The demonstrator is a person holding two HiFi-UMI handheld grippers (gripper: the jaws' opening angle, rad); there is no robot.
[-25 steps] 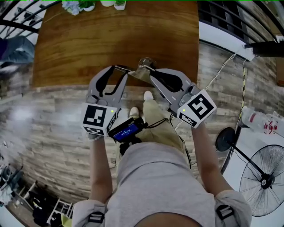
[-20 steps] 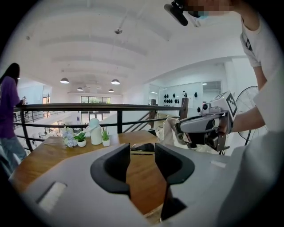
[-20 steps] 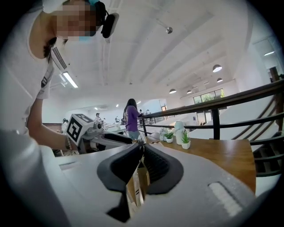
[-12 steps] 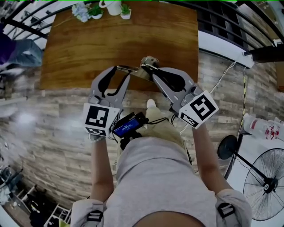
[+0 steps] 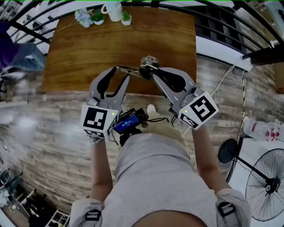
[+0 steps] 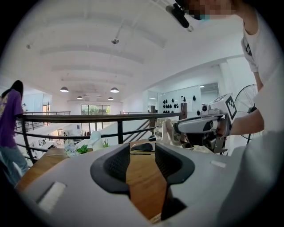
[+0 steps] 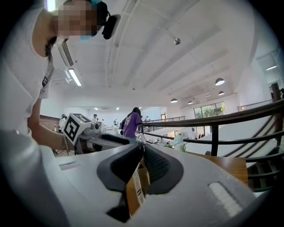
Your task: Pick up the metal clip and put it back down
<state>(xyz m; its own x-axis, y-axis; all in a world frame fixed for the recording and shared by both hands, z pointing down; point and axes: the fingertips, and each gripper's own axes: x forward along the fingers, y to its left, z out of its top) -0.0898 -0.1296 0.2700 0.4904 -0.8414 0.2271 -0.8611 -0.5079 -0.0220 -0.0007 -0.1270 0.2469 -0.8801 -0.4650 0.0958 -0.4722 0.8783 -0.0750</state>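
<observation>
I hold both grippers up over the near edge of the wooden table [image 5: 88, 48]. My right gripper [image 5: 149, 71] is shut on the metal clip [image 5: 148, 63]. In the right gripper view the clip shows as a thin flat strip [image 7: 134, 188] pinched between the nearly closed jaws of that gripper [image 7: 143, 148]. A slim bar of the clip [image 5: 131, 70] reaches left across the tips of my left gripper [image 5: 121, 72]. The left gripper [image 6: 142, 155] stands open, with bare table wood showing between its jaws and the clip's bar [image 6: 142, 152] lying across the gap at the tips.
Small potted plants and a white cup [image 5: 106, 13] stand at the table's far edge. A black railing [image 5: 26, 26] runs behind, and a person in purple [image 5: 17, 53] is at the left. A standing fan [image 5: 266, 190], bottles [image 5: 262, 126] and cables lie on the floor to the right.
Both grippers, with the clip between them, sit slightly farther over the table edge, and more of the table's far side is in view. The jaws look the same as before.
</observation>
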